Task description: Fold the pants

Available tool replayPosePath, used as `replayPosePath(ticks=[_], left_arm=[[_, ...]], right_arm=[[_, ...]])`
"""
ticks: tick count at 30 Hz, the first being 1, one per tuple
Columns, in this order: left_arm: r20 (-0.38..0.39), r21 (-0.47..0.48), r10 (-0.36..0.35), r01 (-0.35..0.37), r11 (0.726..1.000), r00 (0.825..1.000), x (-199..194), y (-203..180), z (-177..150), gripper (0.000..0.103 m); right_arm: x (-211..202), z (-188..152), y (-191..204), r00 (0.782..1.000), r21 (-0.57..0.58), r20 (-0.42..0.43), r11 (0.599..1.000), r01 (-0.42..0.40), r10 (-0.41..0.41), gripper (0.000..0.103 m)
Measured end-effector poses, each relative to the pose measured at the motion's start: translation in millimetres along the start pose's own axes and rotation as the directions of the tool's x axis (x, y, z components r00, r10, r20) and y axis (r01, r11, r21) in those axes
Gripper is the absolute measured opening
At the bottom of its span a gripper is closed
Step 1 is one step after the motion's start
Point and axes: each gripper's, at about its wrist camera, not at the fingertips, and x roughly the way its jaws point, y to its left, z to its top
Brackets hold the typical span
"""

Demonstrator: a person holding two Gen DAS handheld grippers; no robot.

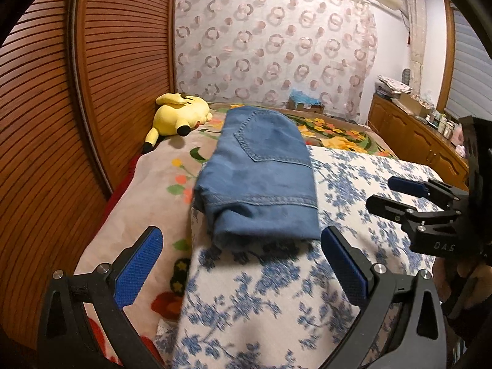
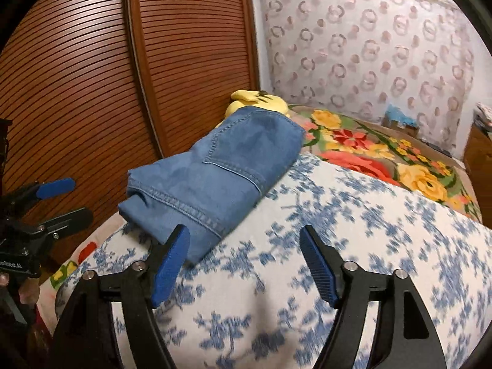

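Note:
The blue denim pants (image 1: 261, 178) lie folded into a compact stack on the white and blue floral cover (image 1: 353, 184), back pocket facing up. They also show in the right wrist view (image 2: 215, 175). My left gripper (image 1: 241, 240) is open and empty, just in front of the near edge of the stack. My right gripper (image 2: 244, 243) is open and empty, its left finger (image 2: 170, 264) close to the stack's near corner. The right gripper also shows in the left wrist view (image 1: 390, 192), and the left gripper in the right wrist view (image 2: 69, 198).
A yellow plush toy (image 1: 178, 113) lies behind the pants by the slatted wooden wardrobe doors (image 1: 61, 107). A bright flowered blanket (image 2: 384, 160) covers the far bed. A wooden cabinet (image 1: 415, 141) with clutter stands at the right.

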Motion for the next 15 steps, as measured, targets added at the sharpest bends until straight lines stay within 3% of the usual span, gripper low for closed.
replayPosePath(ticks=[4,15], left_arm=[[0.001,0.010,-0.019,0.019,1.000,1.000,-6.8,-13.0,-5.6,0.103],[0.009,0.041,-0.072,0.072,0.997,0.997,-19.5,-54.0,-13.5,0.103]], right_arm=[[-27.2,-13.4,-3.0,0.999,0.025,0.017,0.999,0.027,-0.027,0.083],[-104.7,-47.7,-11.5,0.991,0.073,0.054,0.991,0.116,-0.120,0.083]])
